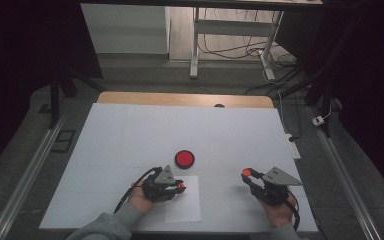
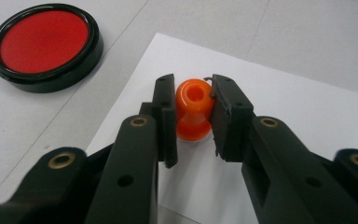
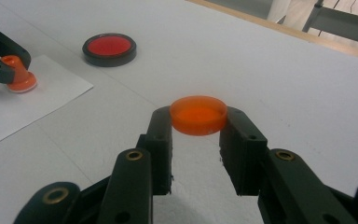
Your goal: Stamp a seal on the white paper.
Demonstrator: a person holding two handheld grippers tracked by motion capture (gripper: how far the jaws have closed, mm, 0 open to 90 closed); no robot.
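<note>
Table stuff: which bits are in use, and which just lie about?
In use: orange stamp in left gripper, standing on paper sheet; orange lid in right gripper; red ink pad.
Lying about: white plug, floor cables.

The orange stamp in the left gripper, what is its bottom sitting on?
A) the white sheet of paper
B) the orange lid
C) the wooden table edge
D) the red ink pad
A: in the left gripper view the orange stamp, pinched by the left gripper, stands on the white sheet of paper, with the red ink pad lying apart beside the sheet.
</note>
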